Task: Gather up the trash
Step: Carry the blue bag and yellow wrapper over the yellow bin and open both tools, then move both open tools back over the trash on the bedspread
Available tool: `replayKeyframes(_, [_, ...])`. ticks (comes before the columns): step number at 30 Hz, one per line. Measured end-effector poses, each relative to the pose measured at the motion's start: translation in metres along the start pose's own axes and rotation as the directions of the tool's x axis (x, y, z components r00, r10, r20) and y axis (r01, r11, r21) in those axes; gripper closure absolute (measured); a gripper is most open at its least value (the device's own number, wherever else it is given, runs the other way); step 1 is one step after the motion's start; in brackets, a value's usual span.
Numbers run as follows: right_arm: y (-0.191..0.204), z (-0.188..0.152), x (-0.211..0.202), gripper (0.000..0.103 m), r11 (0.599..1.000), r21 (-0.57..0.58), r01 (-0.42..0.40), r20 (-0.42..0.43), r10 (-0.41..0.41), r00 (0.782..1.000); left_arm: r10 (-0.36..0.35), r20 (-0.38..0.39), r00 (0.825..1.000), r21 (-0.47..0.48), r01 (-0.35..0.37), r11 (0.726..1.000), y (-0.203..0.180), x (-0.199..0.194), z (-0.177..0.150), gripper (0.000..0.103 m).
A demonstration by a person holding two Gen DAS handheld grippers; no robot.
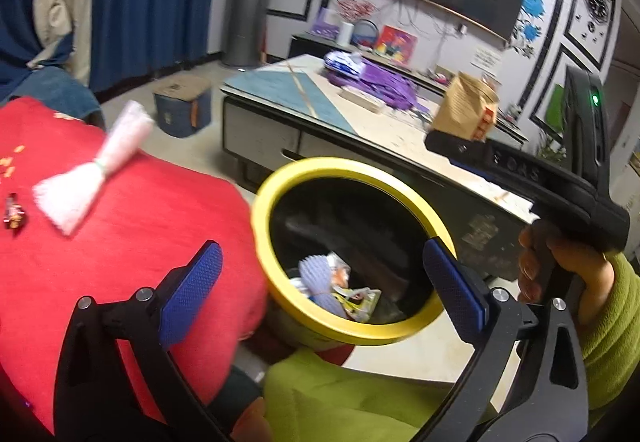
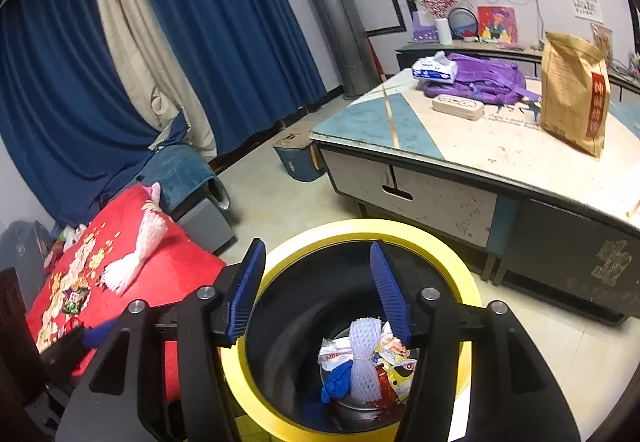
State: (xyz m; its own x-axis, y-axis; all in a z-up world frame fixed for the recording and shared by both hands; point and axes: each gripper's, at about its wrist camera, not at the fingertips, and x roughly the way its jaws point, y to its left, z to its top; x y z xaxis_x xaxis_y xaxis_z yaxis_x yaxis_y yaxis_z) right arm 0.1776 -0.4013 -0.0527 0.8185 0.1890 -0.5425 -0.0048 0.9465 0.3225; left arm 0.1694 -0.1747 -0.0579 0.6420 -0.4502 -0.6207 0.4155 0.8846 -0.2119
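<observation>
Open left gripper (image 1: 322, 292) over yellow-rimmed bin (image 1: 280, 177)

both grippers: black frames, blue textured pads (image 2: 386, 282), silver screws; green led; hand (image 1: 560, 262) bare-skinned, lime-green sleeve.

yellow-rimmed bin (image 2: 400, 232) holding wrappers (image 2: 394, 356), white foam net (image 1: 84, 169) on red cloth

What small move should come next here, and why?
Probably swing the left gripper left toward the white foam net on the red cloth. Both grippers are open and empty, the right gripper sits over the yellow bin, which already holds one foam net and wrappers, and this net and a small wrapper remain outside.
</observation>
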Motion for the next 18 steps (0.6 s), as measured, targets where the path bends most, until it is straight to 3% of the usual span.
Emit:
replayKeyframes(8, [0.032,-0.004,-0.008,0.034,0.997,-0.064,-0.046,0.007,0.047,0.999,0.105,0.060,0.993,-0.028,-0.103,0.994,0.018,-0.029,0.002,0.011])
replayKeyframes(18, [0.068,-0.012,-0.014,0.027,0.986,-0.140,-0.087,0.004,0.088,0.996,0.205,0.133,0.970,-0.051,-0.200,0.979,0.038,-0.068,-0.001,0.011])
